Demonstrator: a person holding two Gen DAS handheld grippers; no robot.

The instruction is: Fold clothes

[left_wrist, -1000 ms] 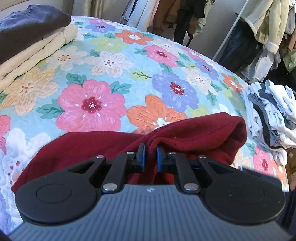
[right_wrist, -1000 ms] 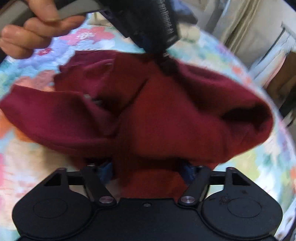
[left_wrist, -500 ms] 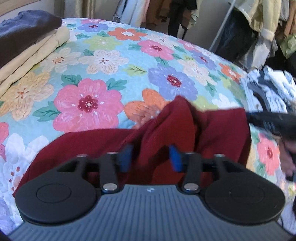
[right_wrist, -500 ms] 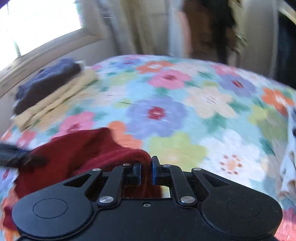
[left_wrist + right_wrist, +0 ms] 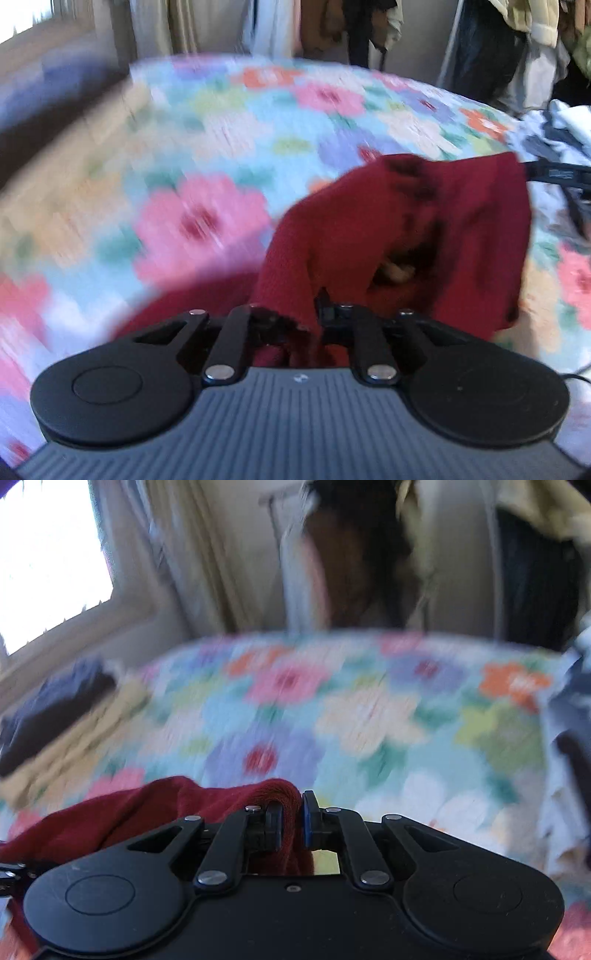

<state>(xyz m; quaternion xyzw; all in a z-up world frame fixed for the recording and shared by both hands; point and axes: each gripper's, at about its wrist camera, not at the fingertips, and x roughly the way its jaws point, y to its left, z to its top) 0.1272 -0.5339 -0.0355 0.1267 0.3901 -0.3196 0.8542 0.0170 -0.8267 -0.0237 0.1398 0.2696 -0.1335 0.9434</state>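
A dark red knit garment (image 5: 424,236) hangs bunched above the floral bedspread (image 5: 221,155). My left gripper (image 5: 308,317) is shut on a fold of its near edge; the left finger is hidden under the cloth. My right gripper (image 5: 291,825) is shut on another edge of the same garment (image 5: 122,812), which trails off to the left. In the left wrist view the right gripper (image 5: 554,175) shows at the garment's far right corner. Both views are motion-blurred.
A stack of folded cream and dark clothes (image 5: 55,716) lies at the bed's left. A pile of white and grey laundry (image 5: 561,136) sits at the right edge. Hanging clothes on a rack (image 5: 369,554) stand behind the bed.
The left gripper, open half a second ago, has shut on the red garment again. Both grippers have lifted the garment, and the cameras swing upward.
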